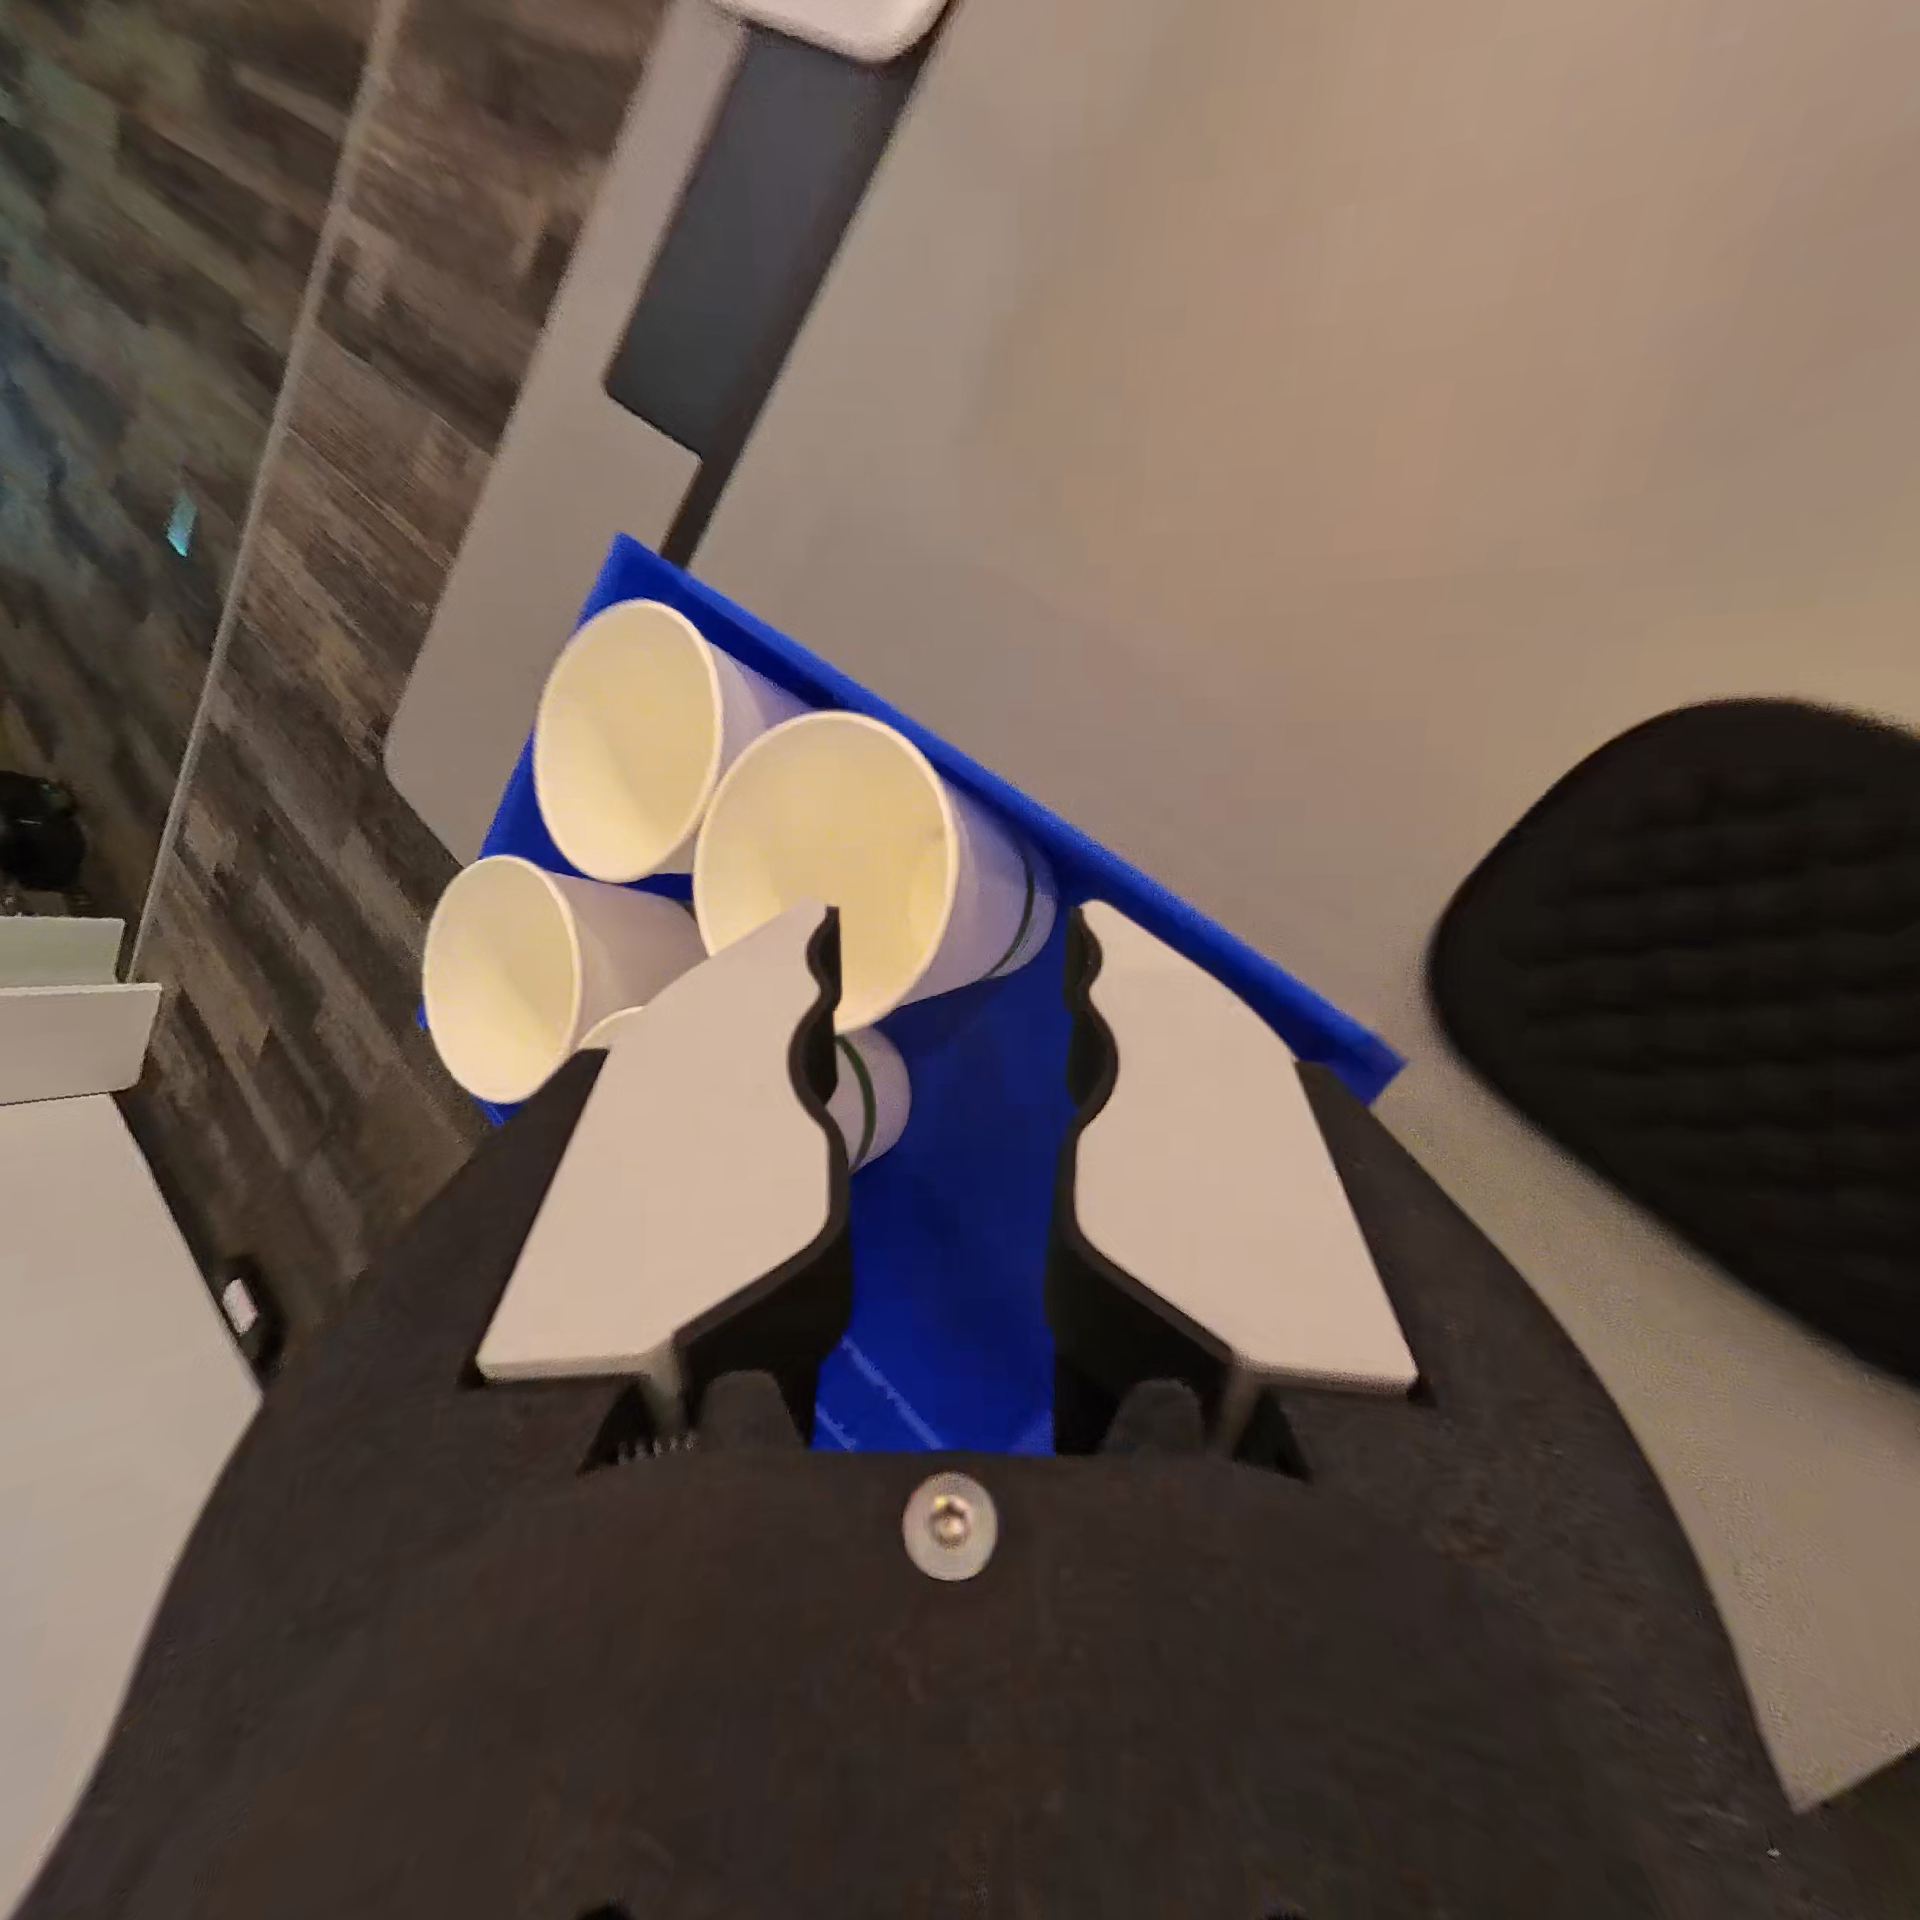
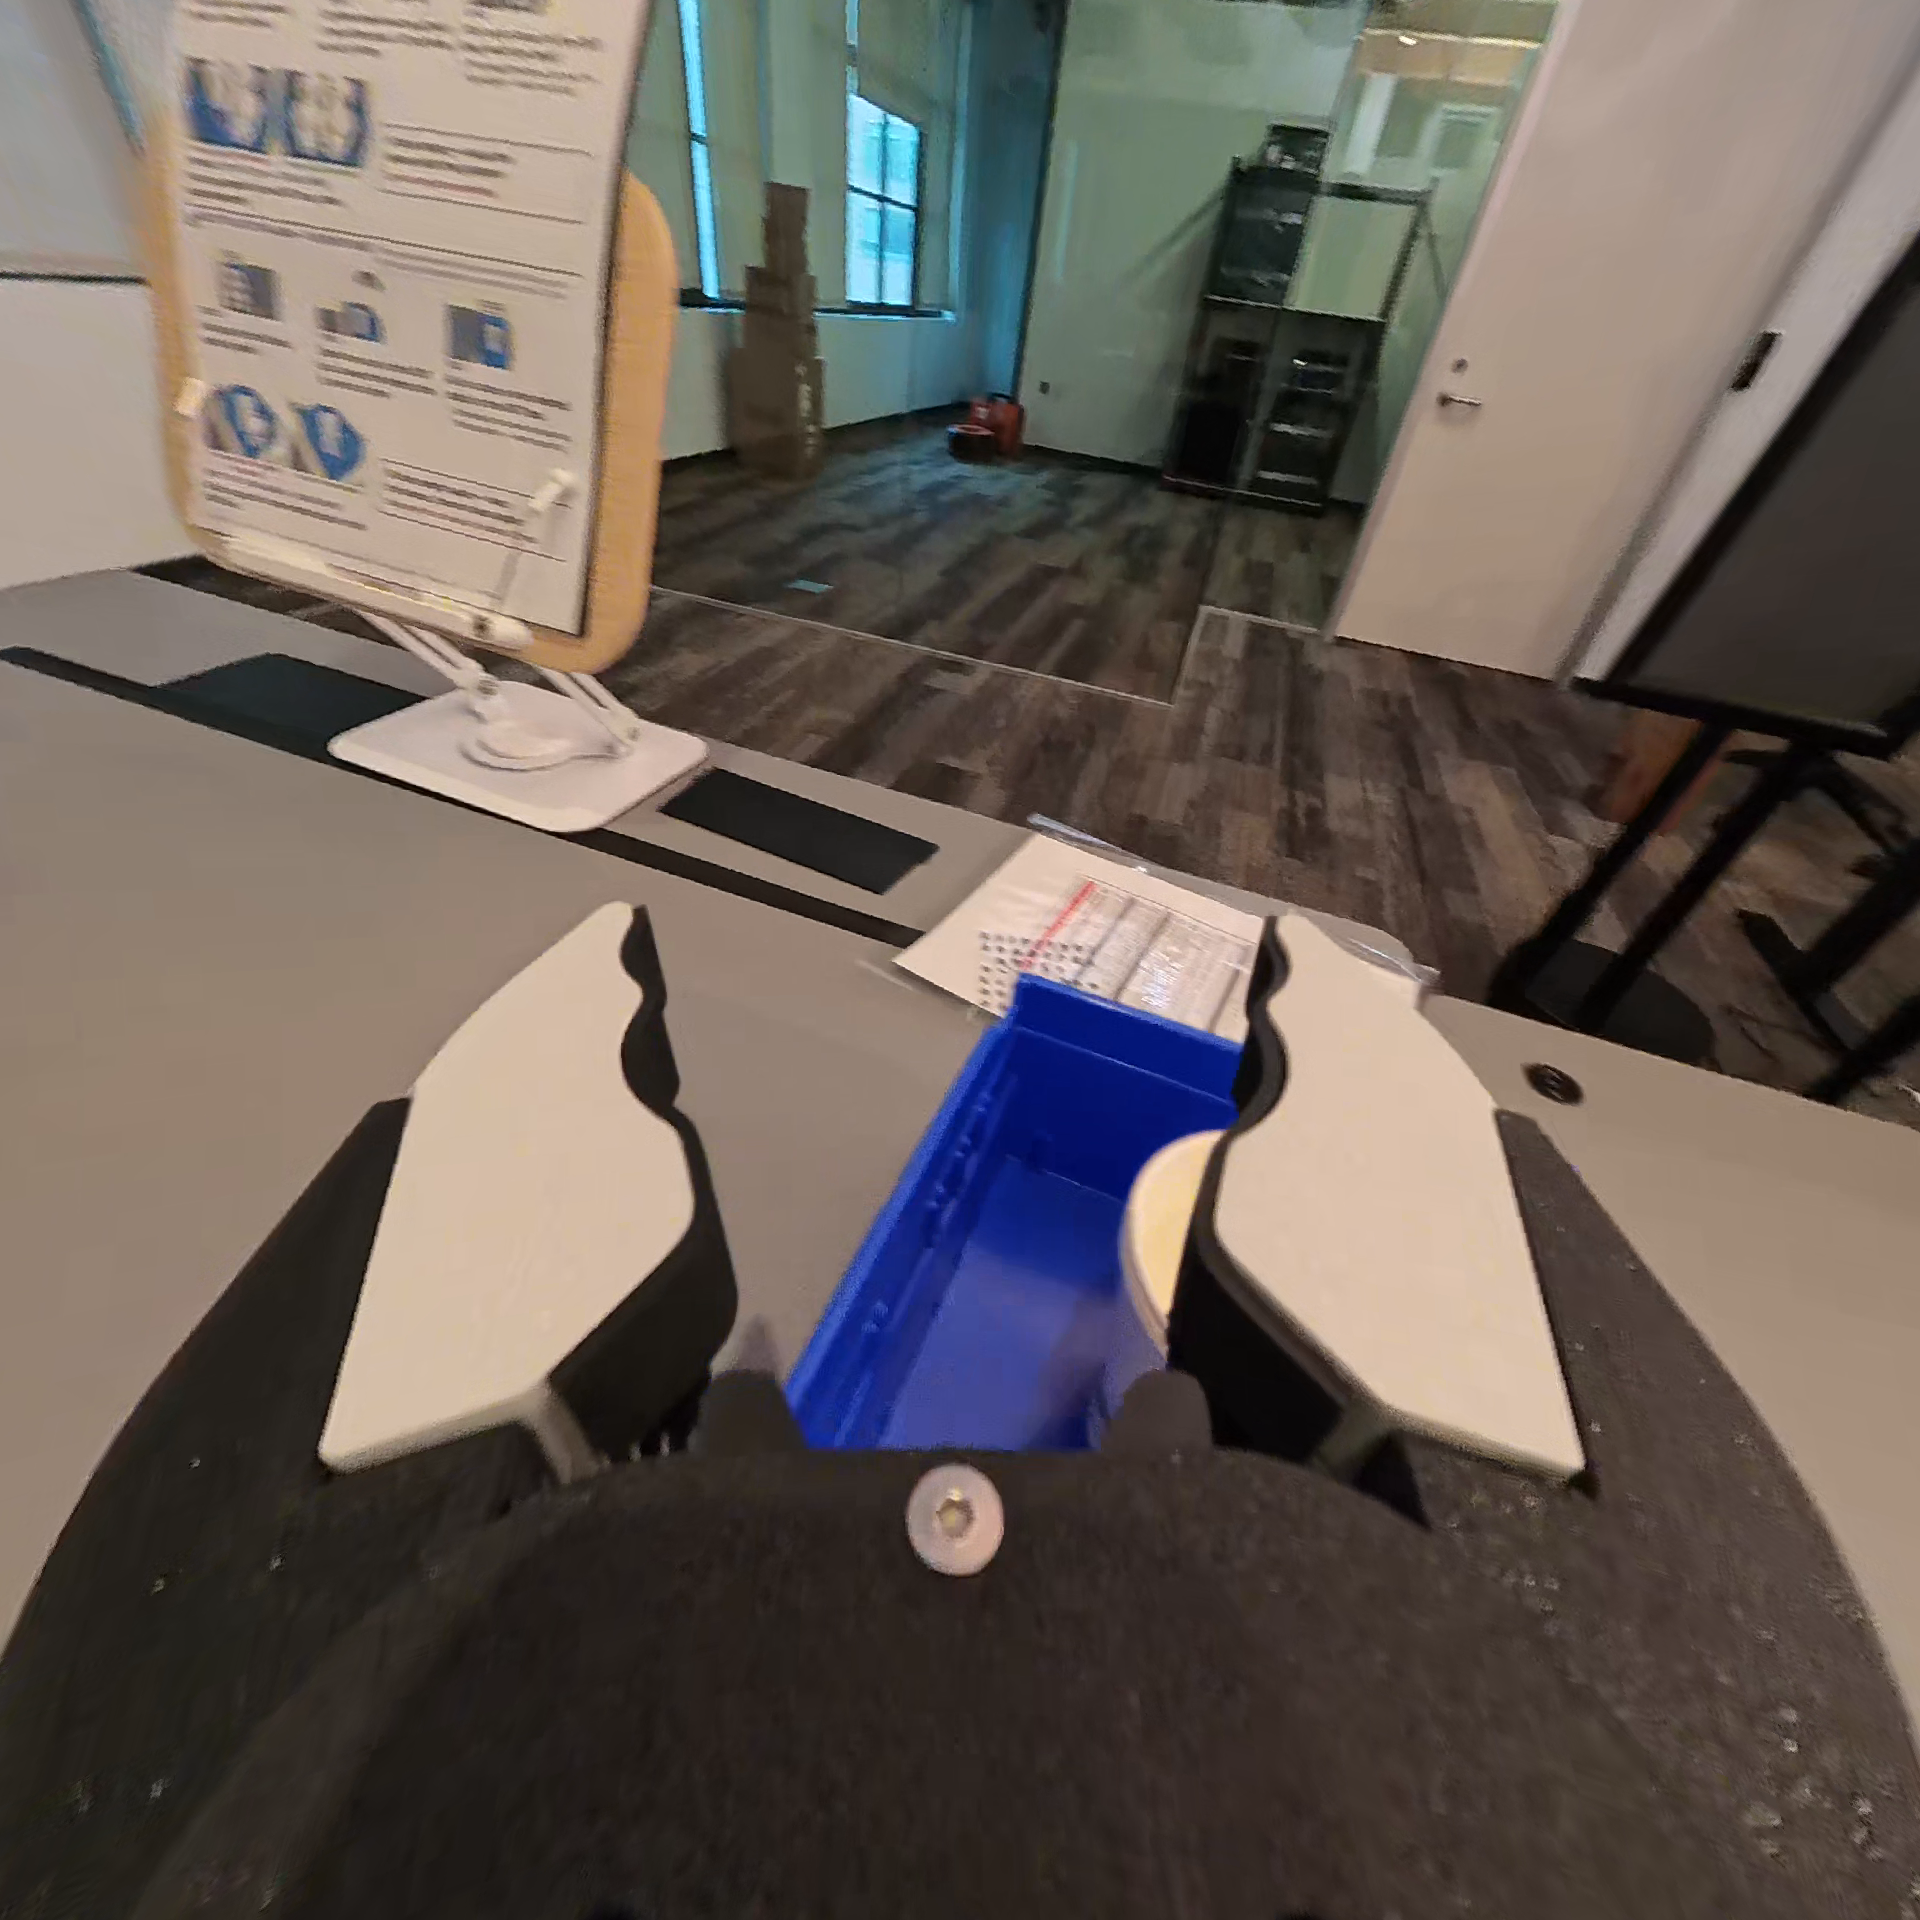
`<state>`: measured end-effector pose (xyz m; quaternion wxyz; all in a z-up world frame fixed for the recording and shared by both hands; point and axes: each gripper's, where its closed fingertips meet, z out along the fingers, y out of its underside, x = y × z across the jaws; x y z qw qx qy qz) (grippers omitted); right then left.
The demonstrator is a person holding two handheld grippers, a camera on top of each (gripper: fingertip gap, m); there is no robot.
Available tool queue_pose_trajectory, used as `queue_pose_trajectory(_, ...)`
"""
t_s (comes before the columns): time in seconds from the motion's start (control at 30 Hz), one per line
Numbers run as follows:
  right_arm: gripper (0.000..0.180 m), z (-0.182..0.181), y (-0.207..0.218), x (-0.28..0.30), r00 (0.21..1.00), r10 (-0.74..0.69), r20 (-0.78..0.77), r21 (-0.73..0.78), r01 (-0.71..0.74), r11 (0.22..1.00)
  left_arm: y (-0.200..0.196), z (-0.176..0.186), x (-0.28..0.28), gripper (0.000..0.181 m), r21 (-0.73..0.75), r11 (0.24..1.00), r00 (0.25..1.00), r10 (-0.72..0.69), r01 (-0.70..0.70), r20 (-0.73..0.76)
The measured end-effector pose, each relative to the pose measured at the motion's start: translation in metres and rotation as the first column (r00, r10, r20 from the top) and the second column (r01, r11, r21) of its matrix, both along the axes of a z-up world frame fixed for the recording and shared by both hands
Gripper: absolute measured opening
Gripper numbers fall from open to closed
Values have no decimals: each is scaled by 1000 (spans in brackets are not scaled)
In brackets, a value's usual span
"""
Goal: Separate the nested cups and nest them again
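Grey tabletop (image 1: 1299,364) fills the tilted left wrist view; the left gripper (image 1: 951,930) hangs spread above a blue bin (image 1: 956,1195) holding white paper cups (image 1: 821,852). Right wrist view: the right gripper (image 2: 951,935) is level, spread wide, empty over the bin.

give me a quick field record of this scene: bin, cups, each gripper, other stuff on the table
bin: blue bin on the grey table
cups: white paper cups standing in the bin; three open mouths show, far one, middle one, outer one; part of a fourth shows behind the left finger
left gripper: open, empty, over the bin, beside the cups
right gripper: open, empty, over the bin's other end
table extras: document stand, printed sheet
nearby: black chair back
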<state>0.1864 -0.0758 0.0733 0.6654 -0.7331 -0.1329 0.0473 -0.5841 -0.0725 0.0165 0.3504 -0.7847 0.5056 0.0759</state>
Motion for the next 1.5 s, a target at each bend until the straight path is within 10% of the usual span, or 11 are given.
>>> queue_pose_trajectory(0.57,106,5,-7,-69,979,188,72,-41,-186,982,31,-96,-23,3,-365,931,936,-104,-28,-336)
queue_pose_trajectory(1.0,102,0,-8,-126,940,324,108,-69,-318,946,-6,-21,-14,0,-315,949,929,-131,17,-345)
queue_pose_trajectory(1.23,94,11,-38,-285,673,726,141,-153,-710,688,-47,63,88,0,-224,921,891,-371,317,-261)
queue_pose_trajectory(1.5,97,28,-73,-416,354,935,-11,-148,-926,348,-113,73,234,0,-213,657,648,-752,723,-122)
